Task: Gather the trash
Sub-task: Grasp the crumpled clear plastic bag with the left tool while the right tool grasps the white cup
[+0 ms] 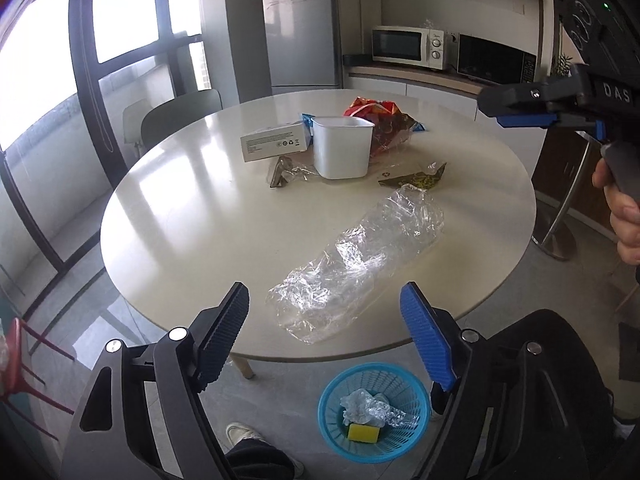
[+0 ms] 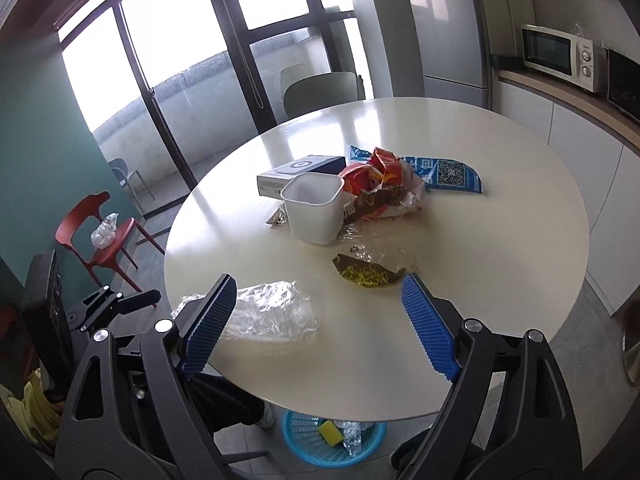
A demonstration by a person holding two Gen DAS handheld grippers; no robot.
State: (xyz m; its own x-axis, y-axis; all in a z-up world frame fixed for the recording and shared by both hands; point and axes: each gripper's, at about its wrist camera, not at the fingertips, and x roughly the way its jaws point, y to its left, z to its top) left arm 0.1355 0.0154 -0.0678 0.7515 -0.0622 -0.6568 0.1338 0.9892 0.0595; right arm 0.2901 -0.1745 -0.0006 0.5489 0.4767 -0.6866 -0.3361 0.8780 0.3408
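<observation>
A crumpled clear plastic bag (image 1: 360,264) lies on the round white table (image 1: 192,216) near its front edge. My left gripper (image 1: 324,320) is open and empty, just above the bag's near end. The bag also shows in the right wrist view (image 2: 268,312). My right gripper (image 2: 316,320) is open and empty above the table's front edge, with a dark yellow-printed wrapper (image 2: 368,274) just ahead of it. It shows from the side in the left wrist view (image 1: 520,110). A blue trash basket (image 1: 374,412) stands on the floor under the table and holds a yellow sponge and crumpled plastic.
Mid-table stand a white tub (image 1: 342,146), a white box (image 1: 276,142), a red snack bag (image 1: 380,120), a small foil wrapper (image 1: 282,172) and a blue QR-code pouch (image 2: 444,174). Chairs stand around the table. A red chair (image 2: 100,236) holds crumpled plastic.
</observation>
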